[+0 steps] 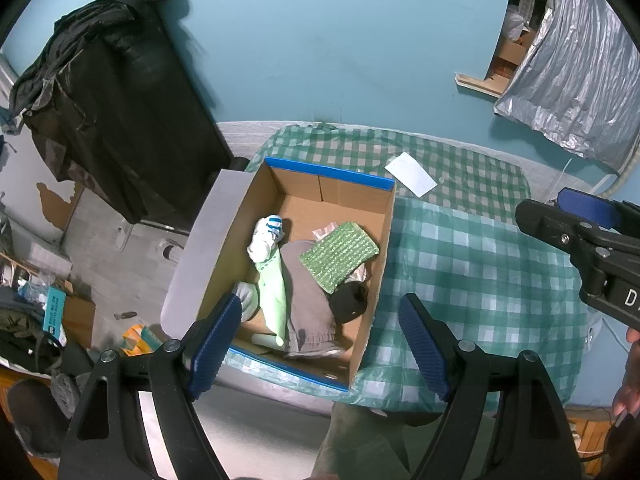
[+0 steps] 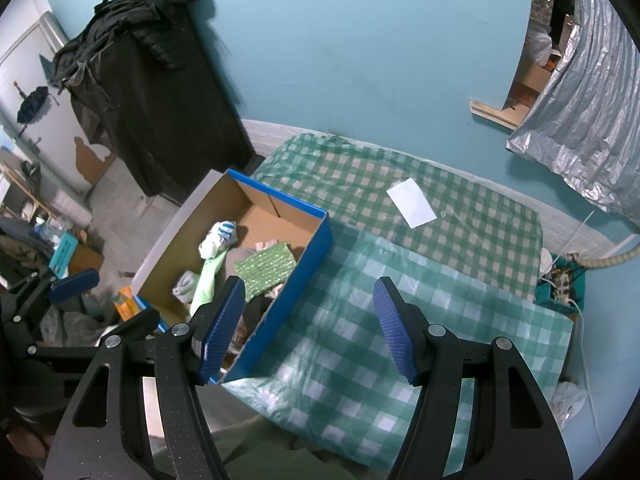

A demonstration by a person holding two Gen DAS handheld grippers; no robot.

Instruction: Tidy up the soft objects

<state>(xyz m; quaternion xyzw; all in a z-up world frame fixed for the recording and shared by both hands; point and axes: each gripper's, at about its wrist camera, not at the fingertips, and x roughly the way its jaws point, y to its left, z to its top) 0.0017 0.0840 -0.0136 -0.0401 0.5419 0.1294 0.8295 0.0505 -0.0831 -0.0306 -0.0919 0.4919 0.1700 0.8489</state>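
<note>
on the green-and-white checked cloth (image 1: 480,264) sits a blue-edged cardboard box (image 1: 372,248) holding a grey cloth (image 1: 308,296), pale green sock (image 1: 272,300) and green scrubbing pad (image 1: 340,256). left gripper (image 1: 320,344) and right gripper (image 2: 310,326) both spread wide, empty.

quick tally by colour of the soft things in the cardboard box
green: 2, the scrubby pad and the long pale green sock
white: 2, the blue-striped sock and the small sock
grey: 1, the folded cloth
black: 1, the dark bundle
total: 6, a few scraps are partly hidden
</note>
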